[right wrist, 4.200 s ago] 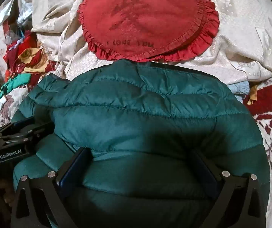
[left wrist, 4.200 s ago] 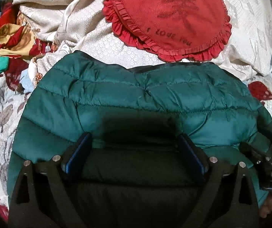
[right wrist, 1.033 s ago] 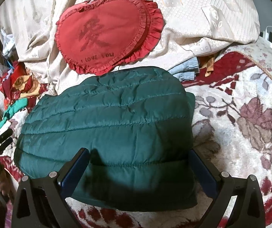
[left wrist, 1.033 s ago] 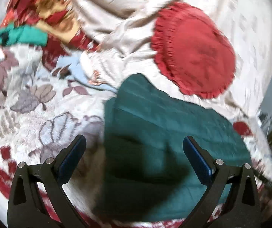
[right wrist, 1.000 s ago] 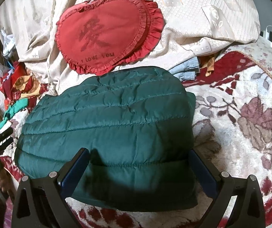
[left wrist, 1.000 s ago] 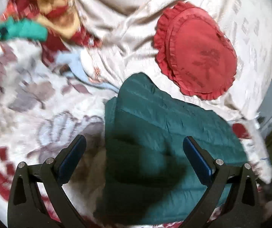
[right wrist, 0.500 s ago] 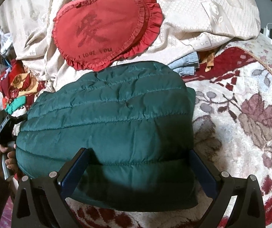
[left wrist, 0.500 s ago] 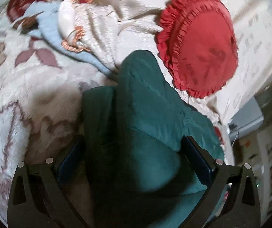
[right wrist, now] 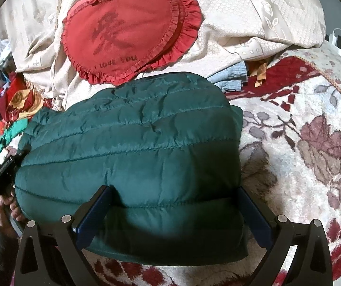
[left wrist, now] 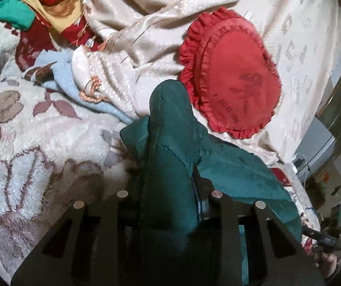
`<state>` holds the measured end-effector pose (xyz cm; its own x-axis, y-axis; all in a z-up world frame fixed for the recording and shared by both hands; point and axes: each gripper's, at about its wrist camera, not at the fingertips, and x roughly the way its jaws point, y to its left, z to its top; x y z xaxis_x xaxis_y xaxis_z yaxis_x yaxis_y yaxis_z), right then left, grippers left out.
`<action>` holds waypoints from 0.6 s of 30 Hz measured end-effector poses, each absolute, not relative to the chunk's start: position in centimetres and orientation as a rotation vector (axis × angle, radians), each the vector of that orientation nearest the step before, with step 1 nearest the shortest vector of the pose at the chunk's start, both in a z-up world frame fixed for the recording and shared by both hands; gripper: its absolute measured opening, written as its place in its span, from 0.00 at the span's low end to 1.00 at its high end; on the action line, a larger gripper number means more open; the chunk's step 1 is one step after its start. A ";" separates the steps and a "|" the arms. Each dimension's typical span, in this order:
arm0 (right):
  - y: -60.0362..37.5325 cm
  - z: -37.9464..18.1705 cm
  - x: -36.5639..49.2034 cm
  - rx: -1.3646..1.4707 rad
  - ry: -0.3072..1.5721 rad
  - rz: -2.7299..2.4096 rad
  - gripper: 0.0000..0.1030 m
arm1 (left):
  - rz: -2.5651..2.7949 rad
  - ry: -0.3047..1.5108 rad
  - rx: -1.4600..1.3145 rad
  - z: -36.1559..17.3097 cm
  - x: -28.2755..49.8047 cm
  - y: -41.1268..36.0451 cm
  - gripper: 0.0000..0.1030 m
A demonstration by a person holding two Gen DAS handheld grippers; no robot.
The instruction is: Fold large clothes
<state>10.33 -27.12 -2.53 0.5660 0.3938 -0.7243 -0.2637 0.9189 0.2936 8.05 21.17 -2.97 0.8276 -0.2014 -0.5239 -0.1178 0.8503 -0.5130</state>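
Note:
A dark green quilted down jacket (right wrist: 132,147) lies folded on the floral bed blanket (right wrist: 313,143). In the left wrist view my left gripper (left wrist: 168,190) is shut on the jacket's left end (left wrist: 170,147), and the fabric bunches up between the jaws. From the right wrist view the left gripper (right wrist: 1,166) shows at the jacket's left edge, held by a hand. My right gripper (right wrist: 170,205) is open, its blue-padded fingers (right wrist: 91,212) spread wide over the jacket's near edge, holding nothing.
A red heart-shaped frilled cushion (right wrist: 127,31) lies on a cream bedspread (right wrist: 253,16) just behind the jacket. Light blue cloth (right wrist: 232,76) and red, yellow and green clothes (left wrist: 27,7) are piled at the sides. The other gripper (left wrist: 332,228) shows at far right.
My left gripper has come down onto the jacket's left end and closed on it, lifting a ridge of fabric. My right gripper has stayed open over the near edge.

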 end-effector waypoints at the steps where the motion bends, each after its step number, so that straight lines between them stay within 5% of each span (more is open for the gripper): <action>1: -27.3 -2.5 10.3 0.170 0.888 0.392 0.99 | -0.039 0.614 -0.557 -3.1 8.2 21.1 0.33; 6: -31.4 -1.6 10.5 0.272 0.822 0.349 0.99 | -0.003 0.662 -0.548 -3.9 9.0 21.1 0.46; 18: -30.0 -1.1 20.7 0.273 0.894 0.511 0.99 | 0.030 0.670 -0.520 -4.5 8.9 20.8 0.49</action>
<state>20.73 -30.02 -1.13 0.5182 0.5309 -0.6706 -0.3088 0.8473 0.4321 8.90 20.76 -4.50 0.7884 -0.1371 -0.5997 -0.1910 0.8721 -0.4506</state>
